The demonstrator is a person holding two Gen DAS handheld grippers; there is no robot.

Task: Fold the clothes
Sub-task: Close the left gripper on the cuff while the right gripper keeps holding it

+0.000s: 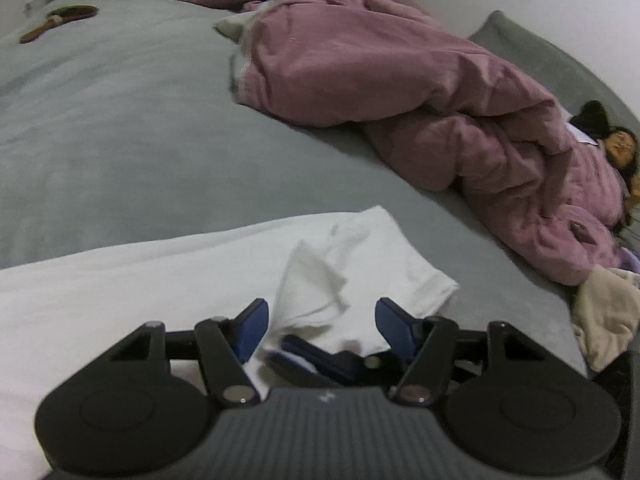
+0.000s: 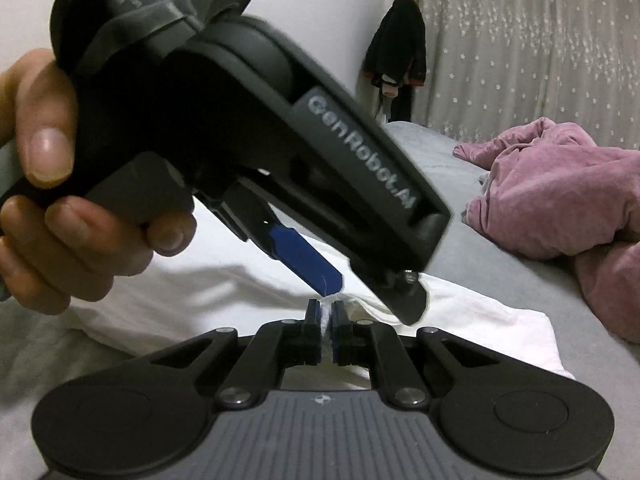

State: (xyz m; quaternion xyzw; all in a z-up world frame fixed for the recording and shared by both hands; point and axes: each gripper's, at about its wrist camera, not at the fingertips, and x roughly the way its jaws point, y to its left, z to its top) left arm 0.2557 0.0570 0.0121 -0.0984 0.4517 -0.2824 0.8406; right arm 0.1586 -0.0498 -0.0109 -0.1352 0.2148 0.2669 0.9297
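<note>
A white garment lies spread on the grey bed. A pinched-up fold of the white garment rises between the blue fingers of my left gripper, which stands open around it without pressing. My right gripper is shut on that white fold. In the left wrist view the right gripper comes in low from the right, just under the left one. In the right wrist view a hand holds the left gripper, and one of its blue fingers slants down to the fold.
A crumpled pink quilted garment runs along the bed's far right, with a beige cloth at its near end. A brown hairbrush lies far left. A black garment hangs by a star-patterned curtain.
</note>
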